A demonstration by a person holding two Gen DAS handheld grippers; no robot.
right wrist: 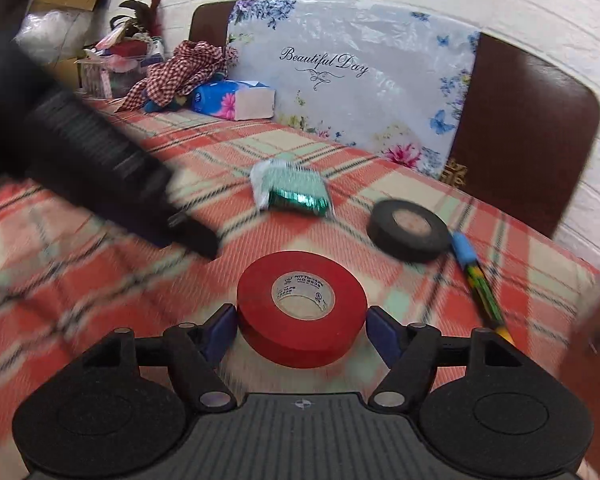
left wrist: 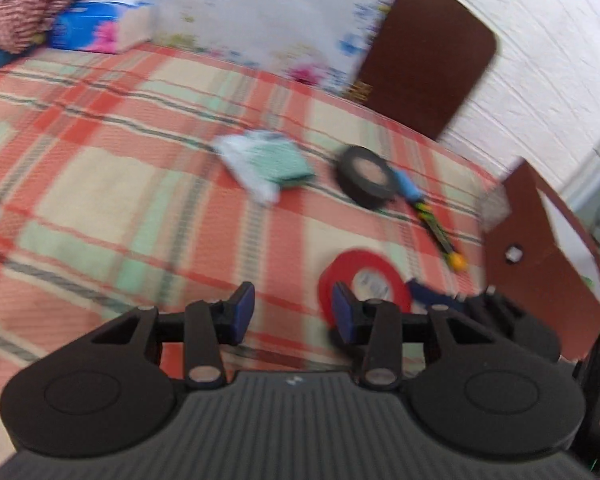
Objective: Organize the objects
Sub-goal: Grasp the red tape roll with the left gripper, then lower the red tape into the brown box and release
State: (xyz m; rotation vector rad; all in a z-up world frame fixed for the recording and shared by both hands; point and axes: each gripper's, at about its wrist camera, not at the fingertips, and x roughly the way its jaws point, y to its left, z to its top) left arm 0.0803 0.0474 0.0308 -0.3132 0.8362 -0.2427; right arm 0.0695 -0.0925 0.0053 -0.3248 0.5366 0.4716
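A red tape roll [right wrist: 302, 308] lies flat on the plaid tablecloth [right wrist: 80, 292], between the fingers of my right gripper [right wrist: 302, 334]. The blue pads flank the roll's near half and stand open, hardly clear of its sides. My left gripper [left wrist: 293, 312] hovers open over bare cloth with nothing between its fingers; the red tape roll [left wrist: 374, 258] sits just to its right. In the right wrist view the left gripper [right wrist: 196, 236] shows as a dark blurred shape coming in from the upper left. Farther back lie a black tape roll [right wrist: 410, 230], a blue-capped pen [right wrist: 480, 280] and a green foil packet [right wrist: 296, 188].
At the back stand a floral board reading "Beautiful Day" [right wrist: 360, 80], a blue tissue box [right wrist: 232, 100], a checked cloth [right wrist: 180, 68] and clutter. Brown chair backs [right wrist: 524, 128] rise behind the table. A brown panel [left wrist: 540, 248] stands close on the right.
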